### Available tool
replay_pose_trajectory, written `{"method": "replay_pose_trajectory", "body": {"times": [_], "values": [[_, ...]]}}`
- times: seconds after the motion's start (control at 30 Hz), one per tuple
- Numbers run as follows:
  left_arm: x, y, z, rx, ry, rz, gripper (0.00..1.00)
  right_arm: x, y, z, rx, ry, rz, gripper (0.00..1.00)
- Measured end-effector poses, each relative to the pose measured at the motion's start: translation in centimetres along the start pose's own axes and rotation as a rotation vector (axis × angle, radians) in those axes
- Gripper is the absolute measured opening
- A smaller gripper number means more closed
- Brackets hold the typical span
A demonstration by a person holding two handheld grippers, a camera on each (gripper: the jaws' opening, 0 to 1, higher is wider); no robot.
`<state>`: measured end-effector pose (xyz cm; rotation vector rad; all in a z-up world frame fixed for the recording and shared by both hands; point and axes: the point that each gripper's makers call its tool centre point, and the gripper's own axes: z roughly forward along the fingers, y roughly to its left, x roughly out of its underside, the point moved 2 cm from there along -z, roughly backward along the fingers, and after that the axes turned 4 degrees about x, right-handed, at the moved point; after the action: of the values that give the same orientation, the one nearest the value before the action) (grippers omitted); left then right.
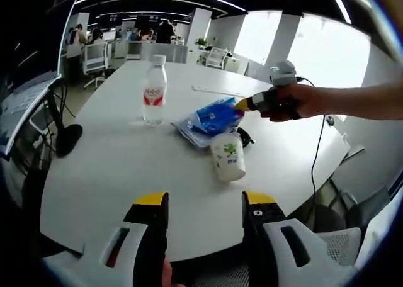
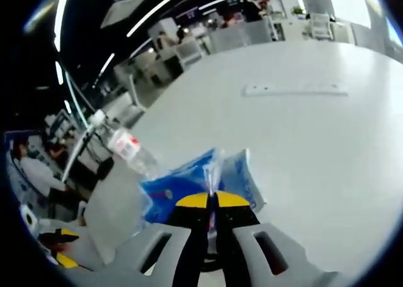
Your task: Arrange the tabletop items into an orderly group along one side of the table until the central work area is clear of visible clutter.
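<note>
A clear water bottle [image 1: 154, 89] with a red label stands upright on the white table [image 1: 126, 167]. To its right lies a blue packet [image 1: 214, 117] on a paler packet [image 1: 187, 129]. A white cup [image 1: 228, 156] with green print stands just in front of them. My right gripper [image 1: 247, 103], held by a hand, comes in from the right and pinches the blue packet's edge. In the right gripper view the right gripper [image 2: 211, 200] is shut on the blue packet [image 2: 182, 189], with the bottle [image 2: 129, 148] beyond. My left gripper [image 1: 204, 202] is open over the near table edge.
A small black item [image 1: 245, 136] lies behind the cup. A flat white strip [image 2: 296, 90] sits farther out on the table. A black object [image 1: 69, 139] and office chairs [image 1: 94, 60] stand off the left side. A cable [image 1: 318, 155] hangs over the right edge.
</note>
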<state>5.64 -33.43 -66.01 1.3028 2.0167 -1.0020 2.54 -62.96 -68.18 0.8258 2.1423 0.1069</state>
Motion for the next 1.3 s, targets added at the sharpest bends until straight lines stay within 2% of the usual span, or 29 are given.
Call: {"method": "replay_pose_trajectory", "body": {"times": [0.93,1.3], "values": [[-0.8,-1.3,0.7,0.038,0.0,0.032,0.46,-1.9,-5.1,-5.9,0.077,-0.117,0.049,0.0],[-0.6,-1.7,0.7,0.043,0.01,0.039,0.46,-2.9,-7.5,-8.0,0.108,-0.17,0.093,0.0]]}}
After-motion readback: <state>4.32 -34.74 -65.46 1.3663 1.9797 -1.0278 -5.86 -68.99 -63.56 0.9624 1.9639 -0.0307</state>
